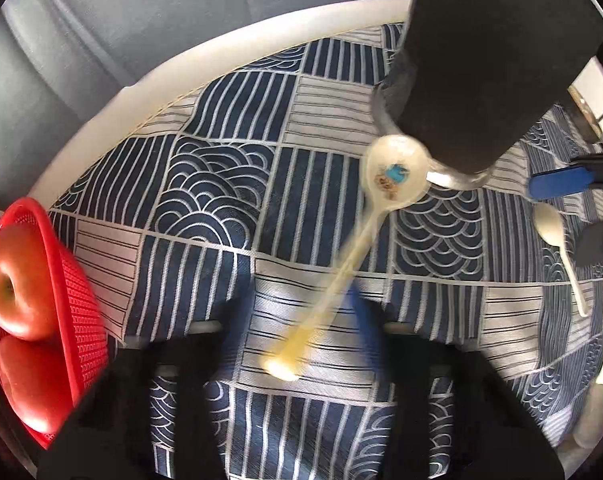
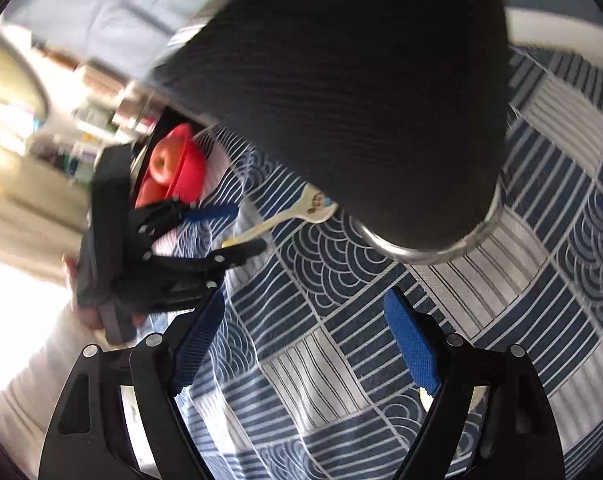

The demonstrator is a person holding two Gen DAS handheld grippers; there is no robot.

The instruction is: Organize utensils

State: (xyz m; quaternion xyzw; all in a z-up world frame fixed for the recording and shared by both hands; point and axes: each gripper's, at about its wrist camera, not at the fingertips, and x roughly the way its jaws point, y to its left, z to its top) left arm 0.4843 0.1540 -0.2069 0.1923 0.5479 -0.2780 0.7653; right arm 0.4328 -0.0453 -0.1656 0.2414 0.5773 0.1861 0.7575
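The printed spoon [image 1: 395, 174] lies on the blue-and-white patterned tablecloth [image 1: 205, 184]. Its bowl touches the metal foot of a tall black holder [image 1: 481, 60], and its handle runs back between the fingers of the left gripper [image 1: 297, 312]. This view is smeared, but the right wrist view shows those jaws drawn in close around the end of the handle. One black finger is right at the handle, while a gap shows between it and the blue pad [image 2: 211, 213] on the other finger, so they are not pinching it.

A second, plain white spoon [image 1: 557, 248] lies on the cloth on the other side of the holder. The right gripper [image 2: 305, 300] hangs just over it with its jaws spread wide, and only cloth shows between its blue pads. A hand [image 2: 87, 312] holds the left gripper's grip.

A red basket [image 1: 73, 280] with apples [image 1: 13, 280] in it stands at the table's edge, well apart from both spoons.
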